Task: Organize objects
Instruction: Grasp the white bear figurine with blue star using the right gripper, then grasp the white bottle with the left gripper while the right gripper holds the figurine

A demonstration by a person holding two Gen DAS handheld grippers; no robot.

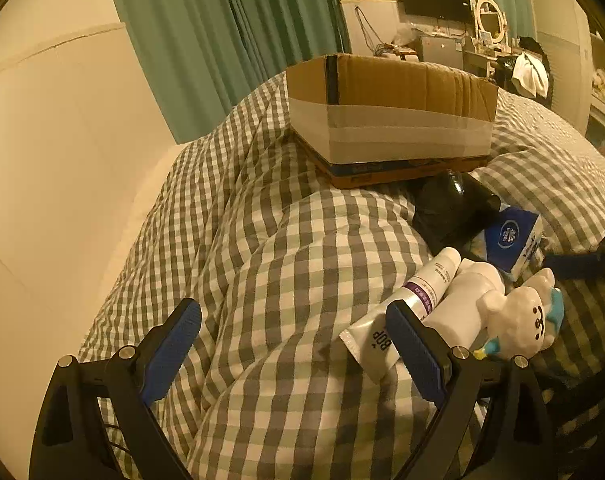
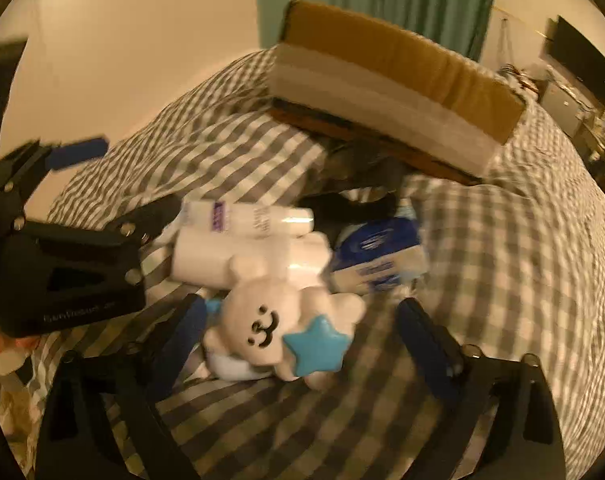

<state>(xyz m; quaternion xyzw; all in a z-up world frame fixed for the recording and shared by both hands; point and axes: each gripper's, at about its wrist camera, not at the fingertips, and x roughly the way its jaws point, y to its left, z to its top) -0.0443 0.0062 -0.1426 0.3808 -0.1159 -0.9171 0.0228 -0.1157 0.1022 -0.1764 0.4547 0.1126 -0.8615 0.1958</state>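
Cardboard box point(image 1: 390, 120) on duvet | both grippers' fingers apart | plush point(image 2: 278, 336) between right fingers

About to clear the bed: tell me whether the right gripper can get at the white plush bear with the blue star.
Probably yes: the right gripper is open, and the white plush bear lies uncovered between its fingers.

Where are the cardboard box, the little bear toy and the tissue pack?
cardboard box point(image 1: 390, 120), left wrist view, its taped front wall.
bear toy point(image 2: 258, 320), right wrist view, its face.
tissue pack point(image 1: 510, 236), left wrist view, its blue side.
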